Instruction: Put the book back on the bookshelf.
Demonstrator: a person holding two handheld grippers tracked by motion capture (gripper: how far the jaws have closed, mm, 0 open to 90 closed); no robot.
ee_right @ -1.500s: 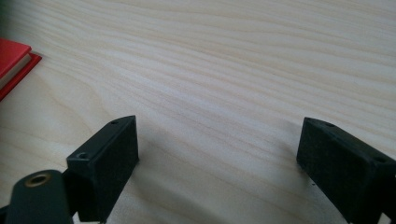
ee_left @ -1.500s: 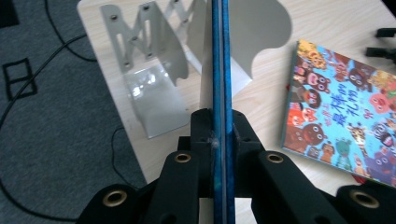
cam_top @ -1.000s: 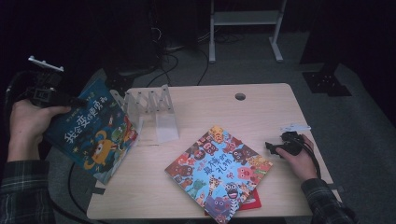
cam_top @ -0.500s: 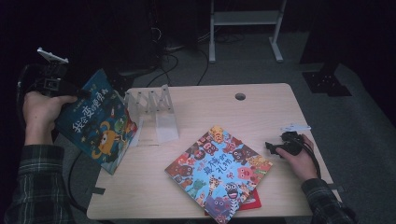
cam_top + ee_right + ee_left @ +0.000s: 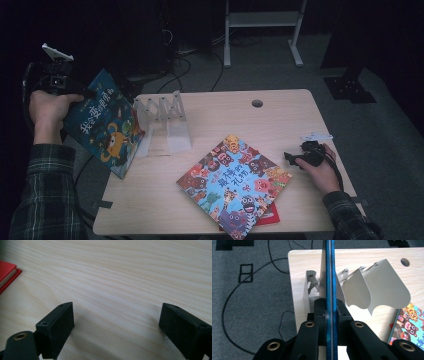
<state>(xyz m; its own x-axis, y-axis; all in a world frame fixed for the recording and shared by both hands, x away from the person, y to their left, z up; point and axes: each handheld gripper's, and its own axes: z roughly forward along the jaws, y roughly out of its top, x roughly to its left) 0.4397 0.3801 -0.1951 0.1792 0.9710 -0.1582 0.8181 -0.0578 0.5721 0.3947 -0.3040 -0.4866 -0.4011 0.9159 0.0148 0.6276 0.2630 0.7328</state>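
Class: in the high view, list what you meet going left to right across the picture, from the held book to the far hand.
Blue picture book held by the left gripper → white folding metal book rack → colourful monster-cover picture book lying flat → right gripper resting on the pale wooden table.

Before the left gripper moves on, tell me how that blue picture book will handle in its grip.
The blue picture book probably stays fairly stiff: it hangs tilted from the left gripper without visible bending. Pinched at one edge only, it may swing or pivot. Its cover looks glossy, so it could slip. The white book rack beside it looks light and might tip if bumped.
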